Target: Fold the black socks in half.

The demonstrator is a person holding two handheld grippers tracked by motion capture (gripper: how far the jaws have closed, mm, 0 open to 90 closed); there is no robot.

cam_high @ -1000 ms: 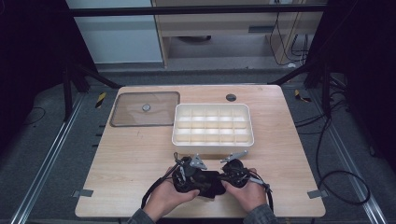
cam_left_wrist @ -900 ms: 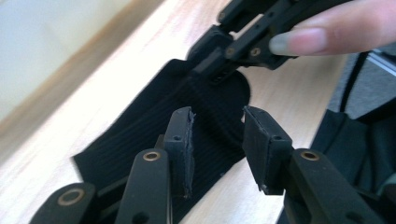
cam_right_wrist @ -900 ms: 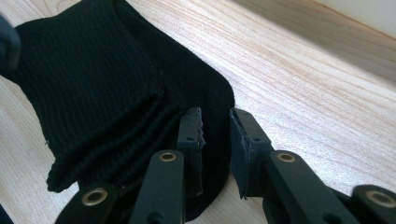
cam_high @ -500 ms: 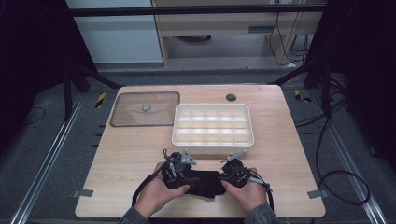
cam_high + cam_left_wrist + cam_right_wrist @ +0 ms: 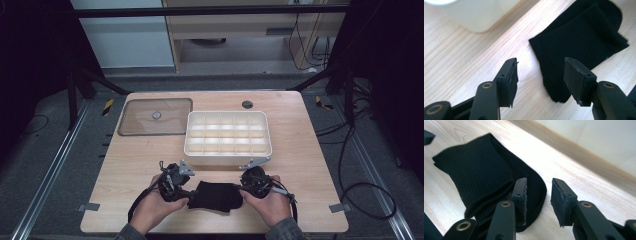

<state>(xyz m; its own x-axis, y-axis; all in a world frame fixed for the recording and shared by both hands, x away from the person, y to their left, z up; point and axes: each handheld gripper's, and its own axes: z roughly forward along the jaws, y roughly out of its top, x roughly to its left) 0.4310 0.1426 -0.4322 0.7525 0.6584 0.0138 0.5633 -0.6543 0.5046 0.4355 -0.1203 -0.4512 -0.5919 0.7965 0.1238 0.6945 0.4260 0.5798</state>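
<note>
Both claws, left (image 5: 181,186) and right (image 5: 245,186), have just been spreading, empty, beside the folded black sock (image 5: 216,196); re-pinch its edges squarely, low on the tabletop (image 5: 130,165).

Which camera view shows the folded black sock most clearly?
The left gripper view: the folded black sock lies nearly whole there, with its ribbed knit and edges sharp. The right gripper view shows its layered fold close up, partly behind a jaw. The high view shows a small dark patch between the hands.
</note>
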